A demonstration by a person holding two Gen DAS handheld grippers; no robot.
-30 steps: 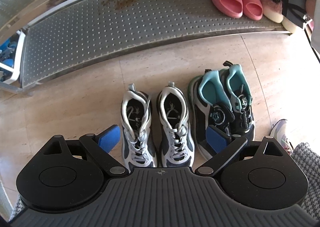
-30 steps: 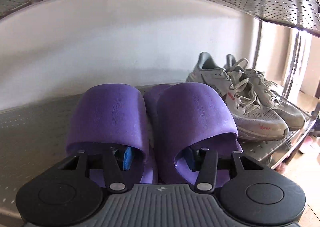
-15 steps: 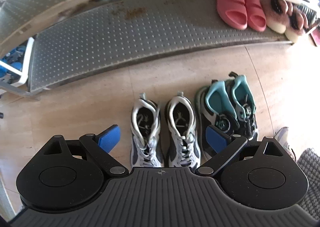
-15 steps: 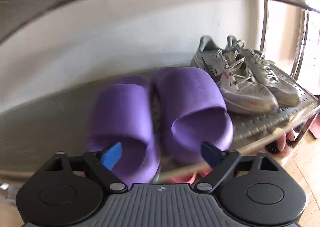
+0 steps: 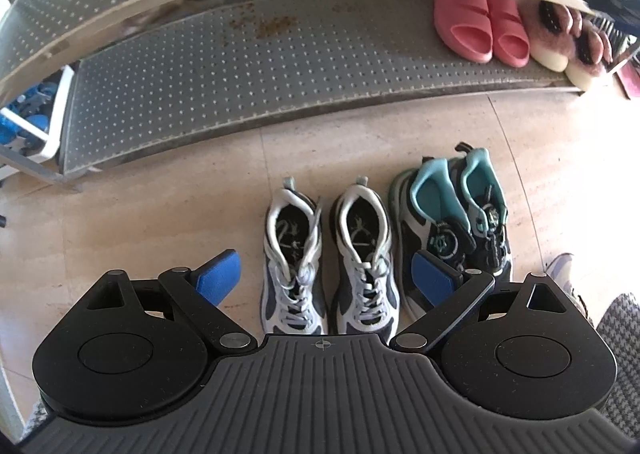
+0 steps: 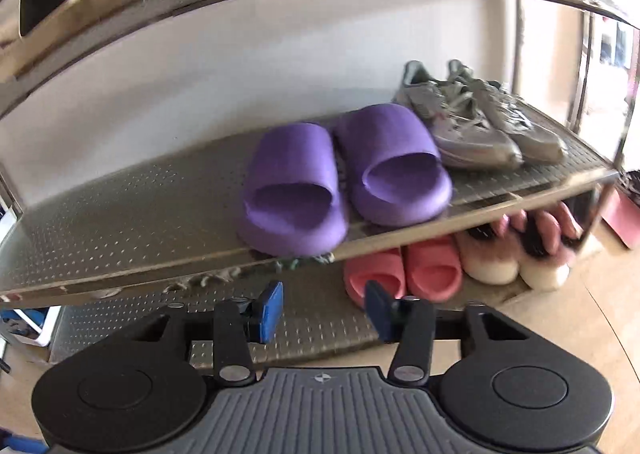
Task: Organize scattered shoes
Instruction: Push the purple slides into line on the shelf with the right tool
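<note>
- Left tool [image 5: 324, 274]: spread wide, holding nothing, hovering straight over the grey-white sneakers [image 5: 330, 254] on the floor [image 5: 140, 214].
- Sneakers' long axes run along the fingers, heels toward the rack [image 5: 280, 66].
- Right tool [image 6: 324, 310]: half open, holding nothing, facing the purple slides [image 6: 340, 174]; left tool is nearer.

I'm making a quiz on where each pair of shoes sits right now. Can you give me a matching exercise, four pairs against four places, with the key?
Things:
1. purple slides
2. pink slides
3. white-and-navy sneakers
4. grey sneakers

Places:
A. bottom shelf, beside the fluffy slippers
B. floor, left of the teal-lined sneakers
C. middle shelf, far right
D. middle shelf, near its front edge, left of another pair

Pairs: 1-D, 2-A, 3-B, 4-C
</note>
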